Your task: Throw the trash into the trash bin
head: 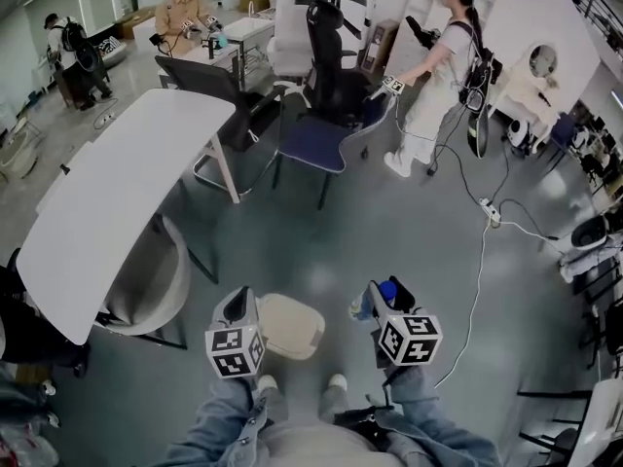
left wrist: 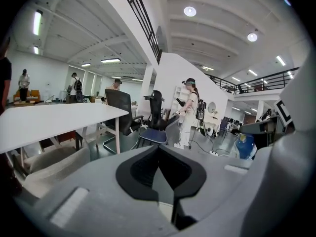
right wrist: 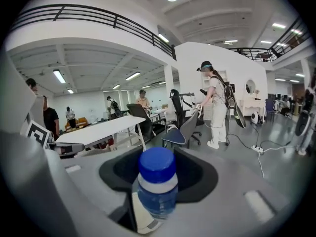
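Observation:
In the head view a cream trash bin (head: 292, 326) with its lid down stands on the grey floor just ahead of my feet, between the two grippers. My right gripper (head: 385, 302) is to the right of the bin and shut on a small bottle (head: 387, 290) with a blue cap. The right gripper view shows that bottle (right wrist: 157, 189) upright between the pads of the right gripper (right wrist: 159, 174). My left gripper (head: 237, 306) hangs at the bin's left side. In the left gripper view its (left wrist: 160, 152) jaws meet with nothing between them, and the bottle (left wrist: 244, 146) shows at the right.
A long white table (head: 107, 193) with a cream chair (head: 161, 275) tucked under it runs along the left. Ahead stand a blue office chair (head: 316, 142) and a person in white (head: 433, 76). A white cable (head: 477, 290) crosses the floor on the right.

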Demonstrator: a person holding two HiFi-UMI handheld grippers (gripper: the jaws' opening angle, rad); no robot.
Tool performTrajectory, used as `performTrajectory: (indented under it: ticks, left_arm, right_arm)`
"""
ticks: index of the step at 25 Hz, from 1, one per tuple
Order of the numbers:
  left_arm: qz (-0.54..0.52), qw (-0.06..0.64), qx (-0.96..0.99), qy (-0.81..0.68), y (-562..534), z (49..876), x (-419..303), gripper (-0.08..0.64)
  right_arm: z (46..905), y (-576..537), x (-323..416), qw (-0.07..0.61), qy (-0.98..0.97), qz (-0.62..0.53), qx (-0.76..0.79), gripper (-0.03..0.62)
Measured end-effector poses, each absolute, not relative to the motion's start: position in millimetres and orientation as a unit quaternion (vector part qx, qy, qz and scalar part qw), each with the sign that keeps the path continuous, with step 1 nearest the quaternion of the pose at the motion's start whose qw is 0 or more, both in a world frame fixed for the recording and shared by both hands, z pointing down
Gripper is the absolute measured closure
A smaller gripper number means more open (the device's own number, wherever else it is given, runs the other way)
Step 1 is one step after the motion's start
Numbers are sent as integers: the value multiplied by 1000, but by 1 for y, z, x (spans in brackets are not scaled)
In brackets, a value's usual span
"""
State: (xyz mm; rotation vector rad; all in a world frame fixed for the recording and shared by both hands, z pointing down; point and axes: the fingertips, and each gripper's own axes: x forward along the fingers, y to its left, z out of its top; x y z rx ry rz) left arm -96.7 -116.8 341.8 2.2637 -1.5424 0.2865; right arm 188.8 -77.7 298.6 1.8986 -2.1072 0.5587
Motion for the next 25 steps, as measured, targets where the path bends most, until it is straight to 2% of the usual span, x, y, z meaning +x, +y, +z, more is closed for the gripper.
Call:
performTrajectory:
  ticks: [5,11,25]
  left_arm:
    - [128,198,798,-554,-93,364,-76,549]
    - [160,206,786,-561,-79,397,-58,549]
    - [213,245,757,-567,-54,531,-21,549]
  right_arm:
    - [318,-69,211,160,-746,182,620,394]
    - [353,-73,232,172,-761,188,597,394]
    - [473,-100,258,224,-788,189,542,394]
